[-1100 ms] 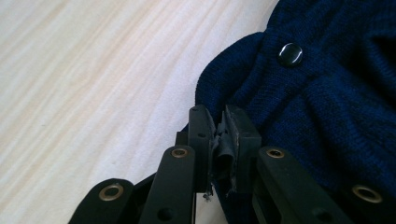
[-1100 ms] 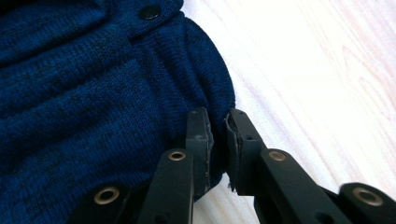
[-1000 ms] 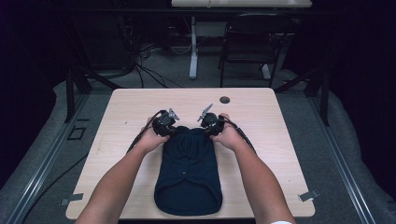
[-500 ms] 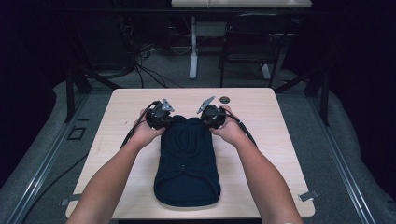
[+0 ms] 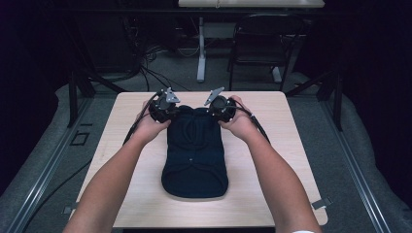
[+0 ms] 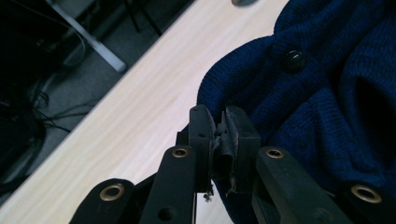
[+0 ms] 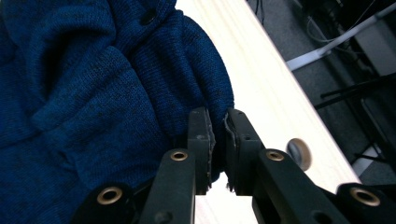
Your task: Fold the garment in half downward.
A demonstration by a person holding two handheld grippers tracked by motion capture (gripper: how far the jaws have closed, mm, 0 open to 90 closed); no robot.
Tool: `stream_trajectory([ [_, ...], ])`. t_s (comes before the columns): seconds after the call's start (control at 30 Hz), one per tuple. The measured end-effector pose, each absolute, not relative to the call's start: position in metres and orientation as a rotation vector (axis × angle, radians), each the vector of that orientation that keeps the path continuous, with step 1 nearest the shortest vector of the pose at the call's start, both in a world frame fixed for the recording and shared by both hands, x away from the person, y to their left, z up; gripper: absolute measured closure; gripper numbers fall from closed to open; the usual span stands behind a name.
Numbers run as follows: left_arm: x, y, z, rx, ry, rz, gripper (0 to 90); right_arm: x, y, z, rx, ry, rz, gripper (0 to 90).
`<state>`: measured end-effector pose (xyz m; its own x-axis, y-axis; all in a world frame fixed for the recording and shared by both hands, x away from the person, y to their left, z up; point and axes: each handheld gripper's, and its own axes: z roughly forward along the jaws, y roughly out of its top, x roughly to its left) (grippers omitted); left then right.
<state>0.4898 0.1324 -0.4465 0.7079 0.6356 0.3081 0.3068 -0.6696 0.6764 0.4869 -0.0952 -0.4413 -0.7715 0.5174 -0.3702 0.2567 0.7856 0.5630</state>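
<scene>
Pinching the dark blue knitted garment at its two far corners, both claws are clamped on cloth: the left claw and the right claw. It lies lengthwise down the middle of the tabletop, a small round disc near the far edge.

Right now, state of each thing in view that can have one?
Left hand-held gripper: shut on the navy knit cardigan's far left corner.
Right hand-held gripper: shut on the cardigan's far right corner.
Navy knit cardigan: lying lengthwise on the table, bunched at the far end, at least one button done up.
Small round disc: lying loose on the wooden table past the cardigan.
</scene>
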Motion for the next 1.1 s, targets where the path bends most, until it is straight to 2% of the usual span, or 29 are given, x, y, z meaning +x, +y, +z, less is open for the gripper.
stream_trajectory([
  [0.3,0.491,0.135,-0.422,2.282,0.688,0.776,82.3,0.486,-0.097,-0.414,0.553,2.388,0.693,81.1],
  [0.83,0.485,0.132,-0.397,2.192,0.676,0.881,82.2,0.481,-0.09,-0.39,0.515,2.276,0.712,80.9],
  [0.97,0.484,0.133,-0.381,2.153,0.669,0.925,82.1,0.48,-0.089,-0.382,0.512,2.239,0.737,80.9],
  [1.1,0.482,0.136,-0.38,2.154,0.655,0.915,82.1,0.477,-0.09,-0.376,0.503,2.216,0.753,80.9],
])
